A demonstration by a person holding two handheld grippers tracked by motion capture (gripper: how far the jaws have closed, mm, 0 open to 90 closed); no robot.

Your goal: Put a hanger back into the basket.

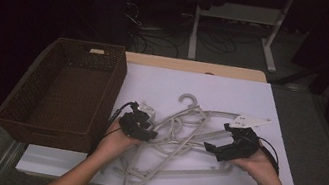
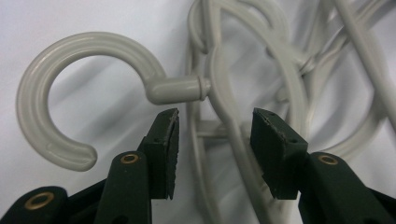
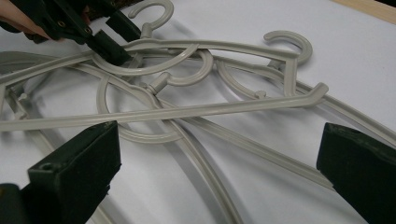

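Black jaws of the left tongs (image 2: 215, 154) stand parted in the left gripper view, straddling a thin arm of one pale grey plastic clothes hanger (image 2: 224, 116) just below its round hook (image 2: 70, 93); nothing is pinched between them yet. From the right gripper view, the right tongs (image 3: 219, 172) are spread wide above the white cloth-covered surface (image 3: 373, 56), with several hanger bars crossing the gap between the jaws, and none of them is gripped.

Seen from the high view, the tangled heap of pale grey plastic hangers (image 1: 180, 136) lies on the white surface between the two hands, hooks and arms interlocked. Left tongs (image 1: 139, 126) sit at the heap's left edge, right tongs (image 1: 229, 146) at its right edge. A dark brown woven wicker basket (image 1: 21, 119) stands at the left of the surface, just beside the heap, and it looks empty as far as its dim inside can be made out.

Judging by that, the work looks barely begun: no hanger has been pulled free of the tangle, and none lies in the basket. What seems left is nearly everything — closing on one hanger, teasing it out of the others, and probably carrying each across to the basket.
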